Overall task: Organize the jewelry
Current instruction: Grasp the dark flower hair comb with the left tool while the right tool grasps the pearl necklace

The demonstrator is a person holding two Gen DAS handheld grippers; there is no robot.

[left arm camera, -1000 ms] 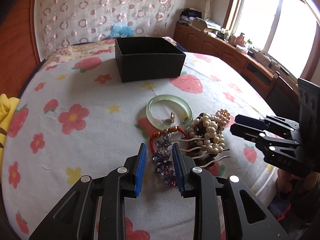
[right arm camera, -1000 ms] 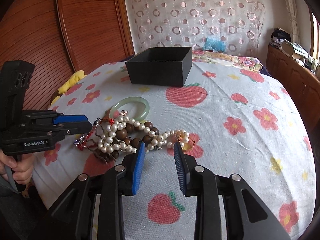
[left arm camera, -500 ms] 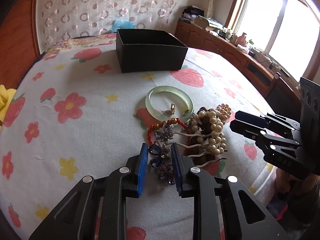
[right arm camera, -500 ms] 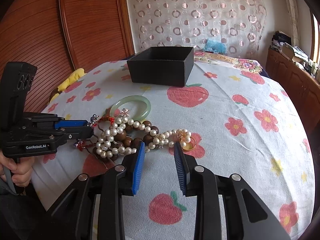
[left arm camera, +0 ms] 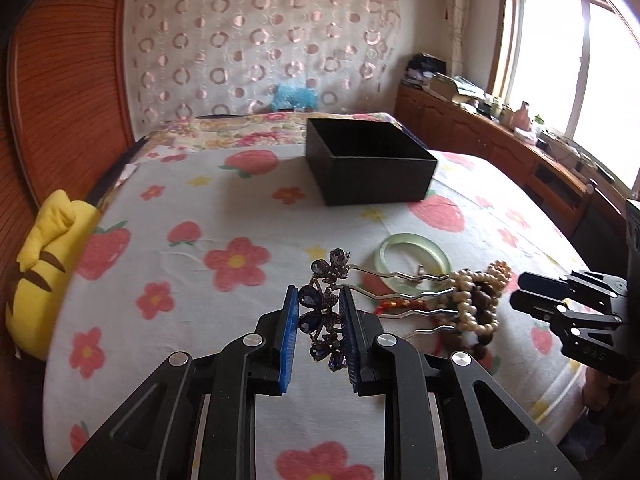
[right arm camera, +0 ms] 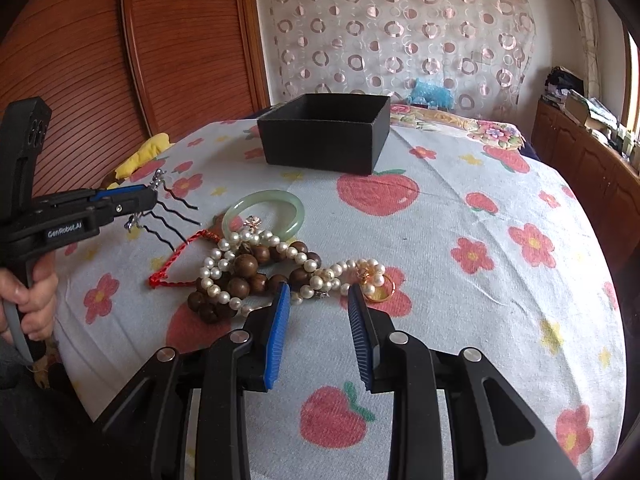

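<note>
From the left wrist: the left gripper (left arm camera: 319, 322) pinches the jewelled hair comb (left arm camera: 326, 308) by its flowers, prongs pointing free toward the pile, short of the black box (left arm camera: 370, 170) where it likely belongs. From the right wrist: the right gripper (right arm camera: 319, 320) waits wide open, holding nothing, just before the pearls (right arm camera: 240, 264), well short of the box.
</note>
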